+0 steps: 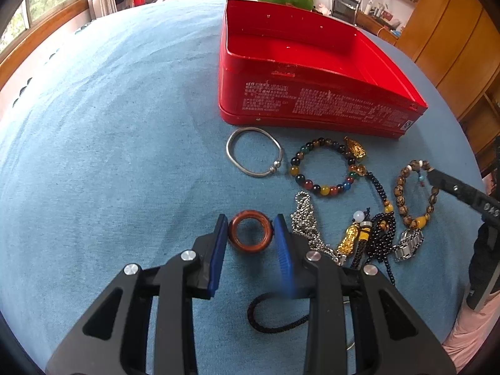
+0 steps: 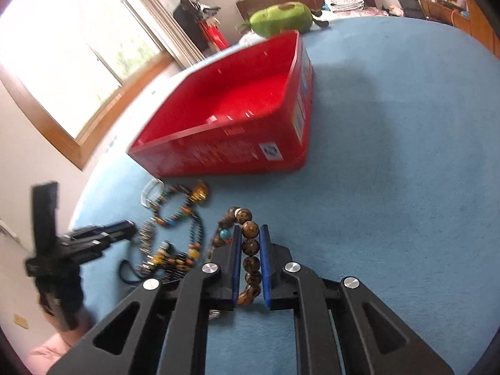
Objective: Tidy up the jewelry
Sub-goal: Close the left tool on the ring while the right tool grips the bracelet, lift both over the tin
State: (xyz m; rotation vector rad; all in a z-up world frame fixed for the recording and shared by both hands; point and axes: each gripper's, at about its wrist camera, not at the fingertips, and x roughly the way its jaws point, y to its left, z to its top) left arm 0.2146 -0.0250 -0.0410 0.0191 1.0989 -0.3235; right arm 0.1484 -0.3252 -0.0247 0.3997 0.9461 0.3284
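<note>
Left wrist view: left tongs (image 1: 251, 230) pinch the brown ring (image 1: 250, 230) low centre, while the red tin (image 1: 281, 106) at upper right shows nothing inside

Right wrist view: right tongs (image 2: 252, 240) clamp the brown bead bracelet (image 2: 250, 247) at lower centre; best lifted gently, clear over the tin's rim before release

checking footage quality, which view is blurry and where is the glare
Left wrist view: mostly sharp, print on the red tin legible, silver bangle crisp, only the fisheye bending the tin's edges. Right wrist view: motion-smeared, the left gripper and loose jewelry streaked, the window blown out white, though the brown bead bracelet clamped in the right gripper stays fairly sharp.
</note>
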